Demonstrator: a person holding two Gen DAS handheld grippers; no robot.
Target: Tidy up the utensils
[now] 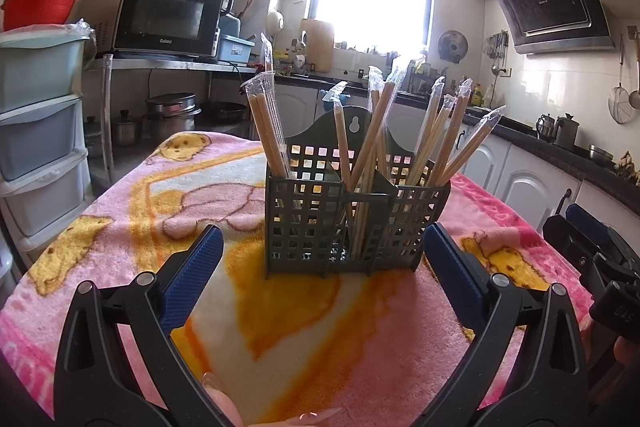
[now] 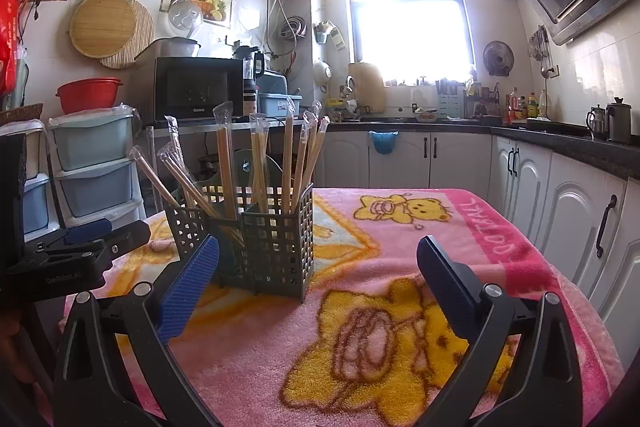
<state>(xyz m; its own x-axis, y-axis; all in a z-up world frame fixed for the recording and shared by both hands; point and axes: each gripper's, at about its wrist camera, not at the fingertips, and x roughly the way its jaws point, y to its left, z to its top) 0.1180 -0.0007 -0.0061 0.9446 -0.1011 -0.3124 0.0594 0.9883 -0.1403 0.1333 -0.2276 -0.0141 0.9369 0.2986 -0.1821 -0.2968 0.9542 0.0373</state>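
Note:
A dark green lattice utensil holder (image 1: 320, 227) stands upright on the pink blanket, with several plastic-wrapped chopstick pairs (image 1: 372, 147) standing in its compartments. My left gripper (image 1: 324, 247) is open and empty, just in front of the holder. My right gripper (image 2: 318, 261) is open and empty, with the holder (image 2: 276, 239) ahead to its left and the chopsticks (image 2: 288, 163) sticking up from it. The right gripper also shows at the right edge of the left wrist view (image 1: 592, 247); the left gripper shows at the left edge of the right wrist view (image 2: 92, 239).
The pink cartoon blanket (image 2: 400, 307) covers the table. Plastic drawers (image 1: 36, 131) stand to the left, with a microwave (image 1: 168, 15) on a shelf behind. White cabinets (image 2: 560, 195) and a dark counter run along the right.

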